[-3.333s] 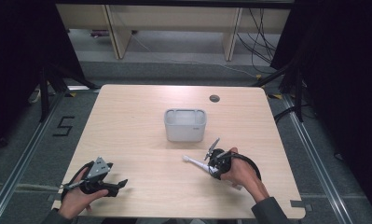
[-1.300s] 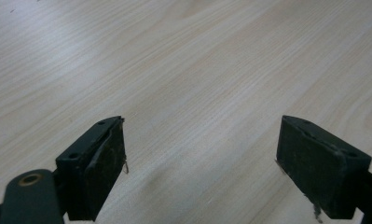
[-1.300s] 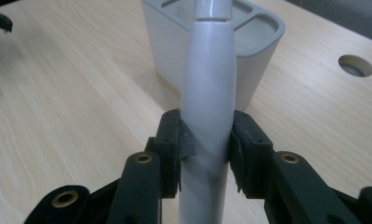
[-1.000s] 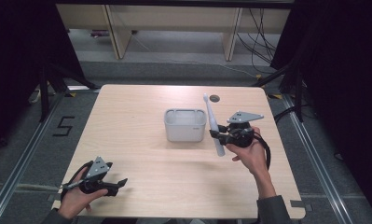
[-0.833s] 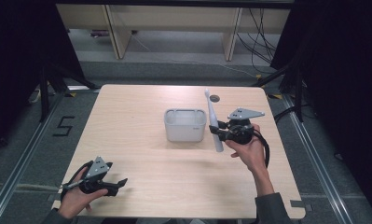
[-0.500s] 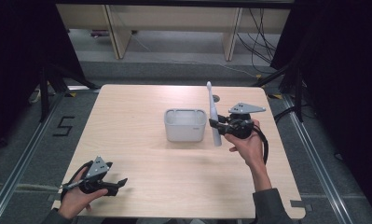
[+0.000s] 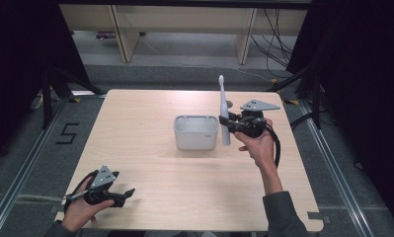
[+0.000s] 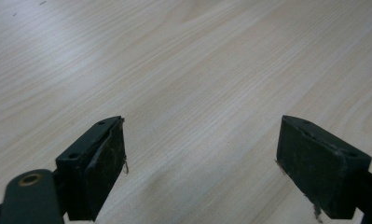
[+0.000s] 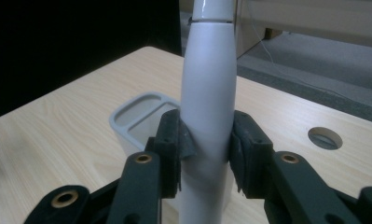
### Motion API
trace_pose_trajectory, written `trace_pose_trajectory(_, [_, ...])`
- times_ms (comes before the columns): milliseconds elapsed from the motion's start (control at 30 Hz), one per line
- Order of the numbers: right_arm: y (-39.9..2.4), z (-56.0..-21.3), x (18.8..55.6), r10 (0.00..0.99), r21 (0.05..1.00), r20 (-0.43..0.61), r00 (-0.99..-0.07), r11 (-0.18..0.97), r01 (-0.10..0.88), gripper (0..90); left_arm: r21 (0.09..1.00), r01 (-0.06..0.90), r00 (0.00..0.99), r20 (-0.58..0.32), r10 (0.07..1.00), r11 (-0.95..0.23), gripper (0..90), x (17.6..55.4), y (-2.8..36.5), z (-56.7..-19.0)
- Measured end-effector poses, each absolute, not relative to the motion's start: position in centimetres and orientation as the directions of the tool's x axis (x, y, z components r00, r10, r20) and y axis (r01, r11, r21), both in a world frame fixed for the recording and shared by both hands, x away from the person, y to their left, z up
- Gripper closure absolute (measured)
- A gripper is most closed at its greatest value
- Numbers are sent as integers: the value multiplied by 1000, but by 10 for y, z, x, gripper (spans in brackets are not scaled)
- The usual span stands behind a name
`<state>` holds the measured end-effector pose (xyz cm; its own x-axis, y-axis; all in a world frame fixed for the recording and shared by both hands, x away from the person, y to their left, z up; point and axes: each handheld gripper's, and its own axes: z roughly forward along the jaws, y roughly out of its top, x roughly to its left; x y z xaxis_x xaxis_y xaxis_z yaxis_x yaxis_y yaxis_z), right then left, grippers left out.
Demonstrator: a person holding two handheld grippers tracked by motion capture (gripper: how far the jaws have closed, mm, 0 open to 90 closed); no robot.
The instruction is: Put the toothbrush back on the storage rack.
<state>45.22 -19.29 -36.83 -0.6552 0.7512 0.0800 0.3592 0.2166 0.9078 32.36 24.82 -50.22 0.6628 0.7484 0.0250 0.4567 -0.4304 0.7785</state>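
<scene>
Now that our right tool (image 7: 232,124), clamped on the electric toothbrush (image 7: 224,114), has raised it upright just beside the white holder (image 7: 196,132), lowering in looks next; our left tool (image 7: 116,197) rests apart on the surface (image 7: 135,133)

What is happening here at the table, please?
A person works with a claw in each hand. The right claw is shut on a white electric toothbrush, held upright just right of the grey holder, not yet inside it. The left claw rests open and empty near the table's front left corner.
</scene>
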Motion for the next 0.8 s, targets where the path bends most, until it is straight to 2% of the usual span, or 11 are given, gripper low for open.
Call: trace_pose_trajectory(800, [-165,-350,483,787,935,113,-606,122,333,665,766,450,675,45,736,-459,152,324,249,-502])
